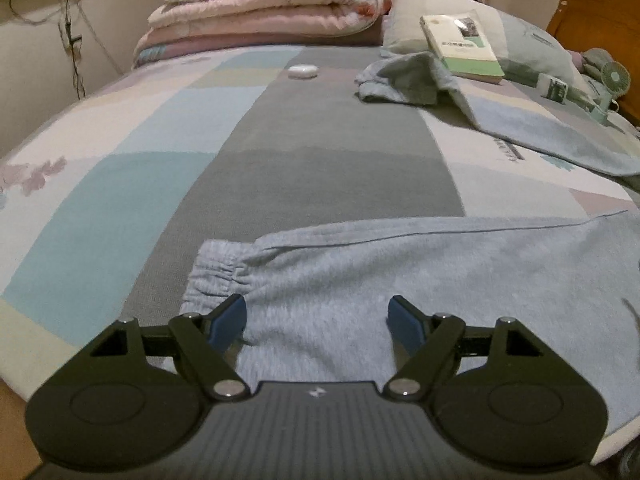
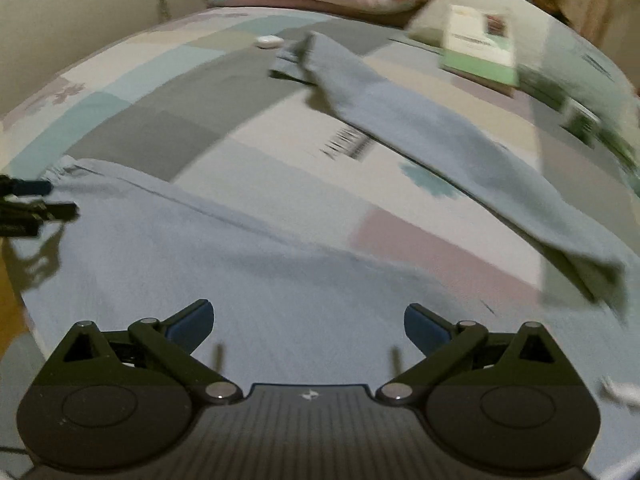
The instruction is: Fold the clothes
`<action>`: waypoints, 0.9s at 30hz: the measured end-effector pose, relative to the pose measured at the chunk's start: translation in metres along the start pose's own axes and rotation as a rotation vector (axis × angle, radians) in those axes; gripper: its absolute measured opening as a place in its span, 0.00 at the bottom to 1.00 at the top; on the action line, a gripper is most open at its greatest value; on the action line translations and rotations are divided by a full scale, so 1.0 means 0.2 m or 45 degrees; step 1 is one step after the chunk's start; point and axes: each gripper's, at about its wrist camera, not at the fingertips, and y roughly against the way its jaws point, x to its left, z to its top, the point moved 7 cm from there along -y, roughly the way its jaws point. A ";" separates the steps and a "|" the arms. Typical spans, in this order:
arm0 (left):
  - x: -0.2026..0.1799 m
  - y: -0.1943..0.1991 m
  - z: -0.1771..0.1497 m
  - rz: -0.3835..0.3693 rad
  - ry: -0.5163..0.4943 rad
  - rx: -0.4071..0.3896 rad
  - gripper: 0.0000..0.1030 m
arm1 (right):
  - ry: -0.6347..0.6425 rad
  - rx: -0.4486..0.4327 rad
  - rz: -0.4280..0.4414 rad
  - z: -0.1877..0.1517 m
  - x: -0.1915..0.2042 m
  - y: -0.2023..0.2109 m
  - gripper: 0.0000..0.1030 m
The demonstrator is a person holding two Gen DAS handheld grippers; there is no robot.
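Light blue sweatpants lie spread on the patchwork bed. One leg runs left along the near edge and ends in a gathered cuff. The other leg stretches toward the pillow. My left gripper is open just above the near leg, beside the cuff, holding nothing. In the right wrist view the same sweatpants fill the foreground and the far leg crosses diagonally. My right gripper is open over the cloth, empty. The left gripper's fingers show at the left edge.
A folded pink quilt lies at the bed's far end next to a pillow with a book on it. A small white case sits mid-bed. A mint hand fan lies right. Cables hang on the left wall.
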 end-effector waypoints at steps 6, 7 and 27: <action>-0.15 0.03 0.02 -0.053 -0.105 -0.030 0.82 | -0.136 0.106 -0.080 -0.30 -0.19 0.06 1.00; -0.15 -0.01 0.01 -0.042 -0.095 0.012 0.82 | -0.173 0.128 -0.070 -0.35 -0.20 0.06 1.00; -0.36 0.02 0.03 -0.039 -0.039 0.076 0.86 | -0.479 0.122 -0.251 -0.10 -0.92 -0.12 1.00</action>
